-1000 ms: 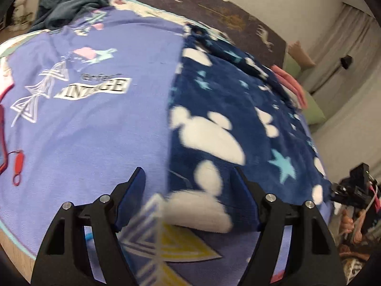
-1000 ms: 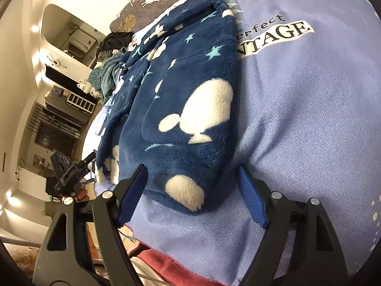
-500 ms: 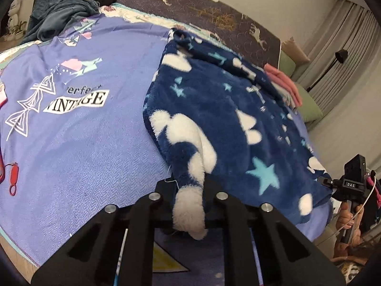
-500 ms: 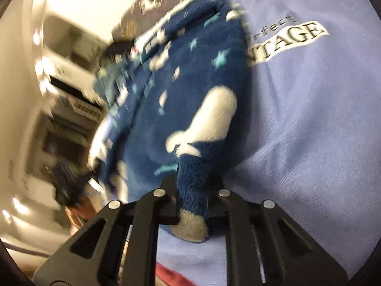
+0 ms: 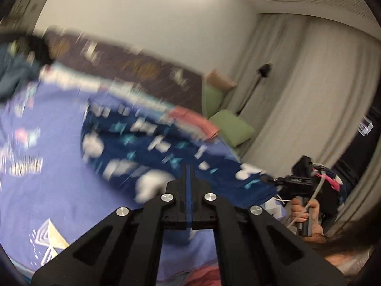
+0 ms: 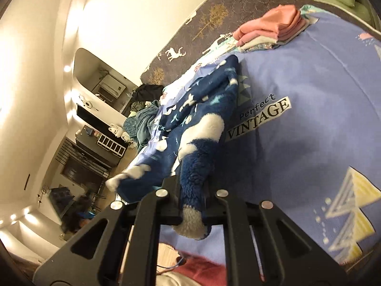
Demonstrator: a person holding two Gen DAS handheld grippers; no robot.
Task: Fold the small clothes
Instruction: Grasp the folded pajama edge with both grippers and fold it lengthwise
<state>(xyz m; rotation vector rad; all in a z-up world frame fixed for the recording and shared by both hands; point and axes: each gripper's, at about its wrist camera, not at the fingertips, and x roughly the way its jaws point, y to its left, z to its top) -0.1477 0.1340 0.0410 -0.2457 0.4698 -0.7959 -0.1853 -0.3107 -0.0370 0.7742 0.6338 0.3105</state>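
Note:
A navy fleece garment (image 5: 147, 147) with white shapes and teal stars lies stretched across the purple bedspread (image 5: 47, 190). My left gripper (image 5: 189, 178) has its jaws closed together with the garment's edge at them; the view is blurred. My right gripper (image 6: 193, 190) is shut on the other corner of the navy fleece garment (image 6: 200, 147), with a white tuft poking out below the fingers. The right gripper also shows in the left wrist view (image 5: 295, 181), holding the garment's far corner off the bed edge.
A folded pink garment (image 6: 273, 23) sits on a stack at the bed's far edge. A teal and black clothes heap (image 6: 140, 116) lies at the bed's other end. Green cushions (image 5: 231, 128), a curtain (image 5: 309, 95) and a floor lamp (image 5: 262, 71) stand beyond the bed.
Both grippers shut on the garment's corners. Both have since lifted and pulled back, raising the fleece off the bedspread and stretching it between them.

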